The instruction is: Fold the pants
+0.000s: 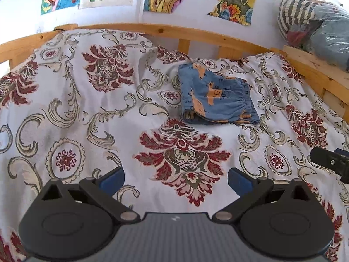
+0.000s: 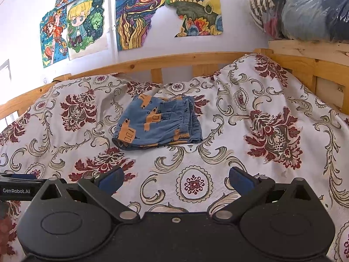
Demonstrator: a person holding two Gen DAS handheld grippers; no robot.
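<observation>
Small blue pants (image 1: 216,96) with orange vehicle prints lie folded into a compact square on the floral bedspread (image 1: 87,113), toward the far side of the bed. They also show in the right wrist view (image 2: 159,124). My left gripper (image 1: 175,180) is open and empty, held above the bedspread well short of the pants. My right gripper (image 2: 174,180) is open and empty too, also short of the pants. The right gripper's body shows at the right edge of the left wrist view (image 1: 331,161).
A wooden bed rail (image 1: 165,31) runs along the far side and right side. Bagged clothes (image 1: 314,21) sit on the rail at the back right. Coloured drawings (image 2: 139,19) hang on the wall behind.
</observation>
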